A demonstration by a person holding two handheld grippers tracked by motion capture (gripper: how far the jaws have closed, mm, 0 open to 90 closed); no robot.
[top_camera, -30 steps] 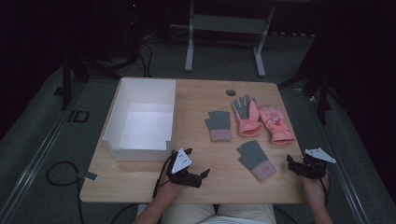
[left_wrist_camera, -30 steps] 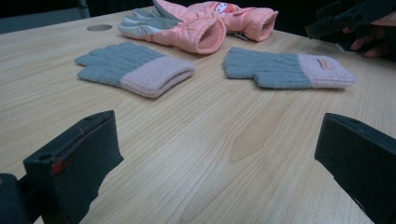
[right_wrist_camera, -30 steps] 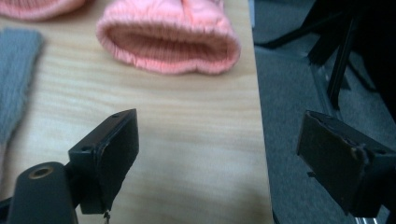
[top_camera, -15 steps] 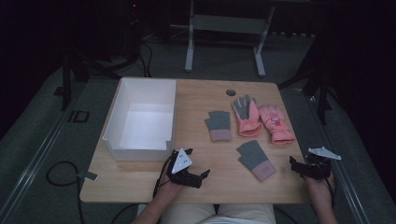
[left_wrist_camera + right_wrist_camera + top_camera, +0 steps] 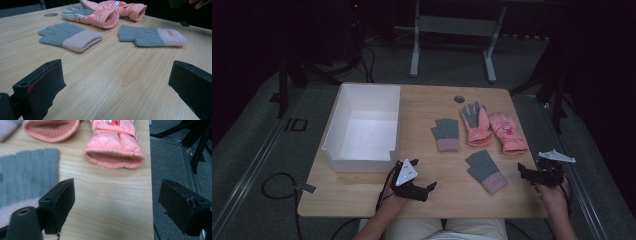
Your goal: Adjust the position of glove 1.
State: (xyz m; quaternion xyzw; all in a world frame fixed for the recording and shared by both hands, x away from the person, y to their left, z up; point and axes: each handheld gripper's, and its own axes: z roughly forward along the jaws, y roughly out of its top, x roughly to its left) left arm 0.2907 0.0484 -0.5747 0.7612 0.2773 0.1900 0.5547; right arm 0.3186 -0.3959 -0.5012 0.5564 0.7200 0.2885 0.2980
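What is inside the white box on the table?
The box looks empty: its white floor shows bare in the high view. The strip of floor just behind its near wall is hidden.

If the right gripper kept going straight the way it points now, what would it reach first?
Probably the pink glove by the table's right edge: in the right gripper view its open cuff lies straight ahead between the open jaws of the right gripper, with bare wood before it. The grey glove lies off to the side.
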